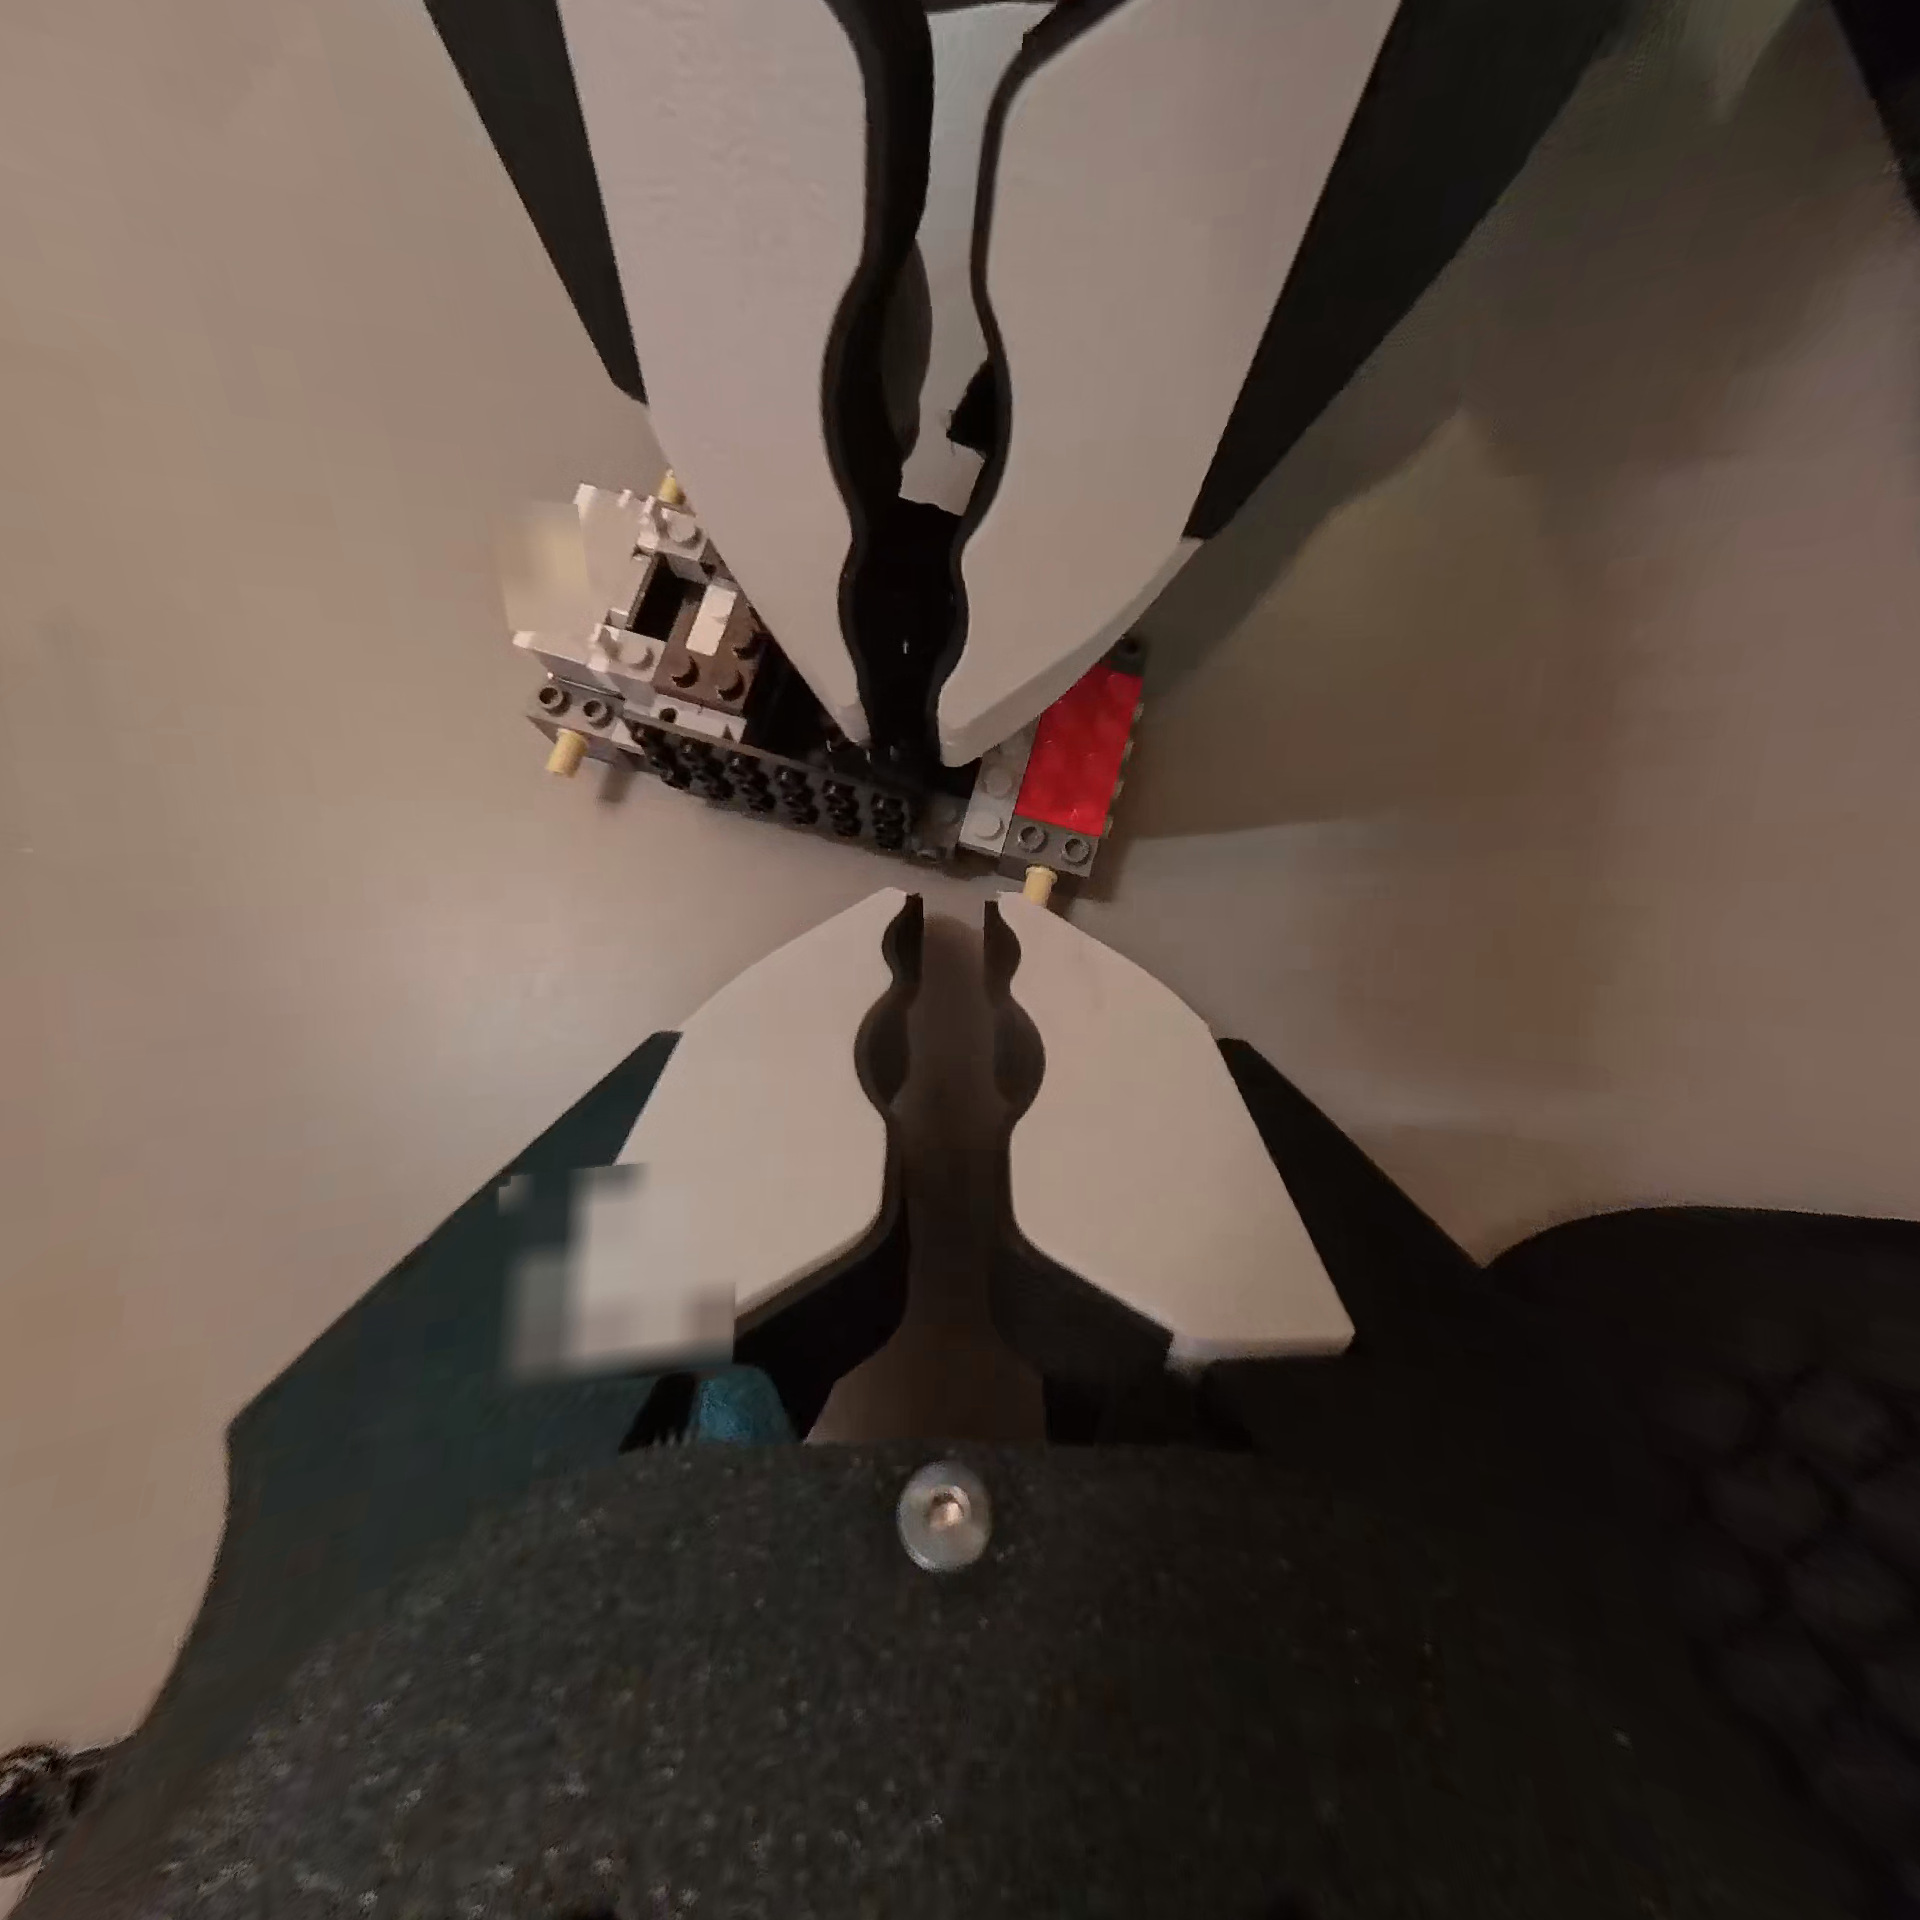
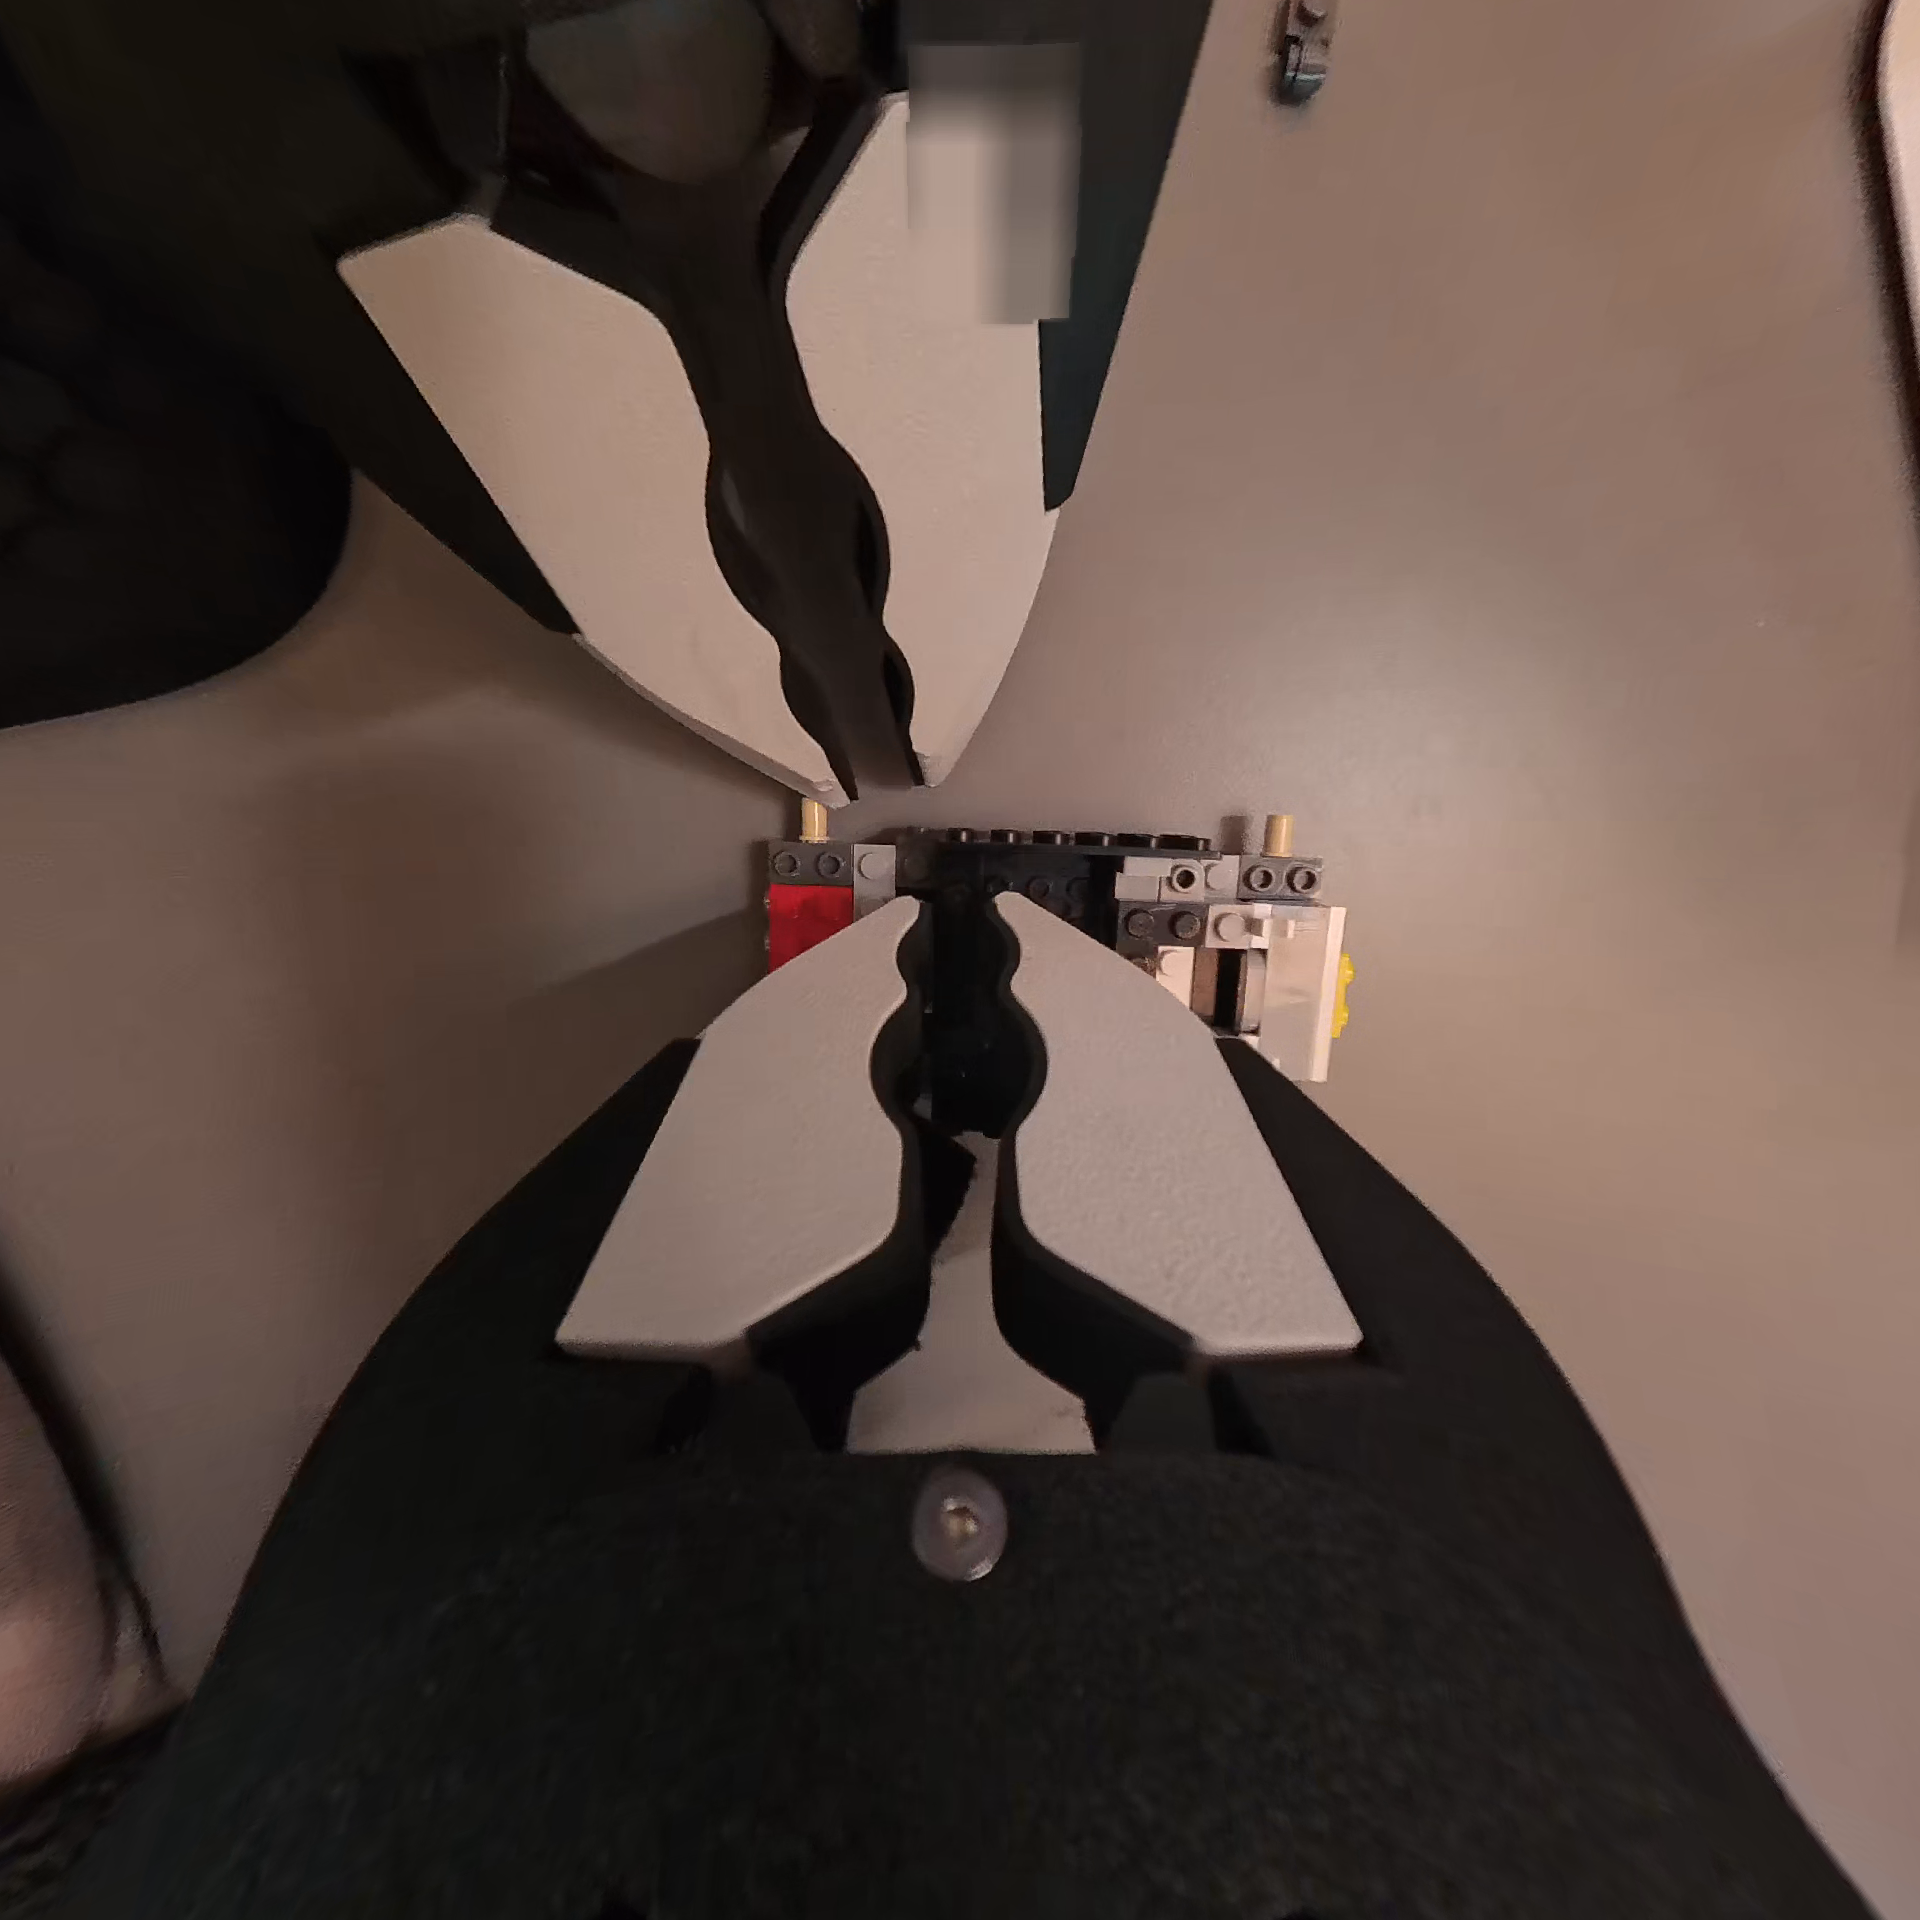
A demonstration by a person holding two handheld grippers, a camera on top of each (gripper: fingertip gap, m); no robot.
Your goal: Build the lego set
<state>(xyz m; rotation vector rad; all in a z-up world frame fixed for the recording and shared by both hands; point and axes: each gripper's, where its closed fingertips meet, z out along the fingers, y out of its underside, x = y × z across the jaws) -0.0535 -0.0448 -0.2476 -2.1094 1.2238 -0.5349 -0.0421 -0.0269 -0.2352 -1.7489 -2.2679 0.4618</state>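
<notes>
A part-built lego vehicle [image 1: 790,790] lies on the table: black studded plate, red brick [image 1: 1081,758], grey and white cab, tan pins on its sides. My right gripper [image 2: 956,906] is shut on a black lego piece [image 2: 961,997] and holds it down on the black plate of the vehicle [image 2: 1049,862]. It comes in from the top of the left wrist view [image 1: 904,743]. My left gripper [image 1: 953,906] is all but closed with nothing between its fingers. Its tips hang just off the vehicle's side edge, by a tan pin [image 1: 1039,883]. It shows opposite in the right wrist view [image 2: 878,790].
The beige table [image 1: 260,727] spreads around the vehicle. A small loose grey piece [image 2: 1304,52] lies far off near the top edge. A white object's edge [image 2: 1901,208] shows at the far right. A dark sleeve [image 2: 135,416] lies at the upper left. Less than 4 cm separates the two grippers' tips.
</notes>
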